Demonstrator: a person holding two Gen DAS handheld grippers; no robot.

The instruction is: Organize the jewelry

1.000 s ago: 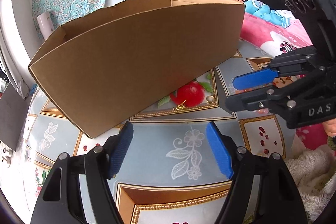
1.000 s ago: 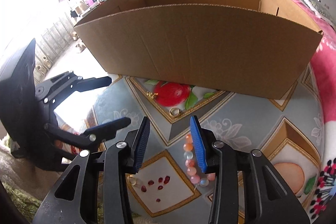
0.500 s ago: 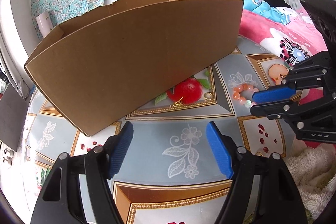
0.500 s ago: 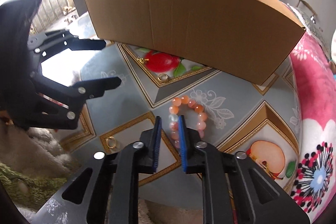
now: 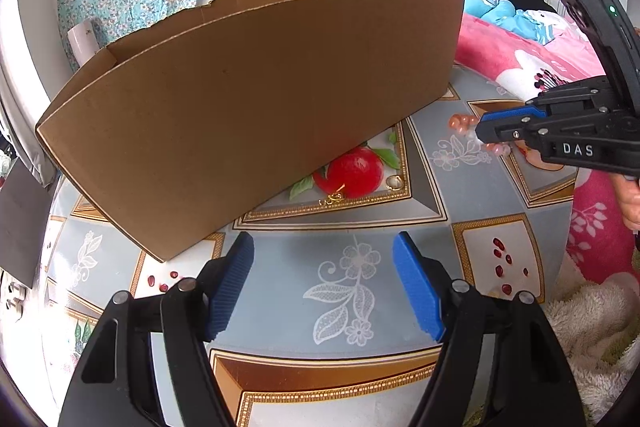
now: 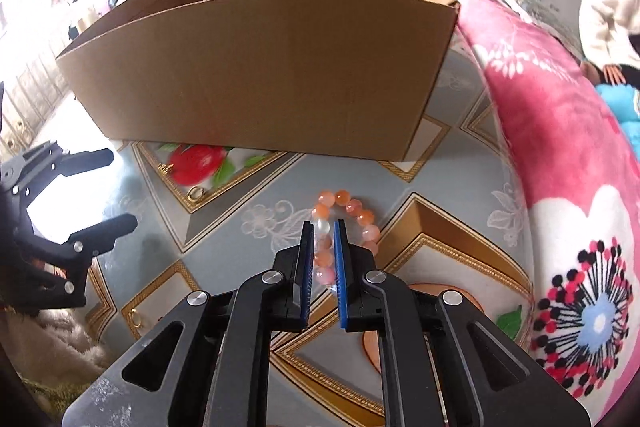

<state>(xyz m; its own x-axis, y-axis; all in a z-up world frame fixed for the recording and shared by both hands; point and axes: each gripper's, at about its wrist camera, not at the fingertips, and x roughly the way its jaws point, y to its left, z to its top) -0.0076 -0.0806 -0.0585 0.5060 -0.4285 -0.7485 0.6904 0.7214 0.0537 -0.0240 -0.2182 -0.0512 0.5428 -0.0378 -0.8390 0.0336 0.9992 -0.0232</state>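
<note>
Your right wrist view gives you what the left cannot: the right gripper [image 6: 324,227] straddles the near-left side of the bead bracelet [image 6: 347,223], its blue pads close together with beads pinched between them. The jaws have just eased open a touch, yet the beads still sit in the narrow gap, touched on both sides as far as you can see. From the left wrist view, that same gripper [image 5: 482,129] comes in from the right and hides most of the bracelet [image 5: 460,123]; only a few orange beads peep out past its tip.

Your left gripper [image 5: 322,285] hangs with its jaws wide apart over the patterned mat [image 5: 280,311], nothing between them.

The cardboard box [image 6: 260,67] stands at the far side of the mat (its near wall is tall, so neither view shows its floor or any contents). A gold ring [image 6: 195,193] lies by the printed red fruit just in front of the box, and a second ring [image 6: 134,318] lies nearer, to the left. A small gold piece [image 5: 332,198] lies at the fruit's near edge.

To the right the pink blanket [image 6: 560,155] rises beside the mat. Open mat lies between the bracelet and the box wall.
</note>
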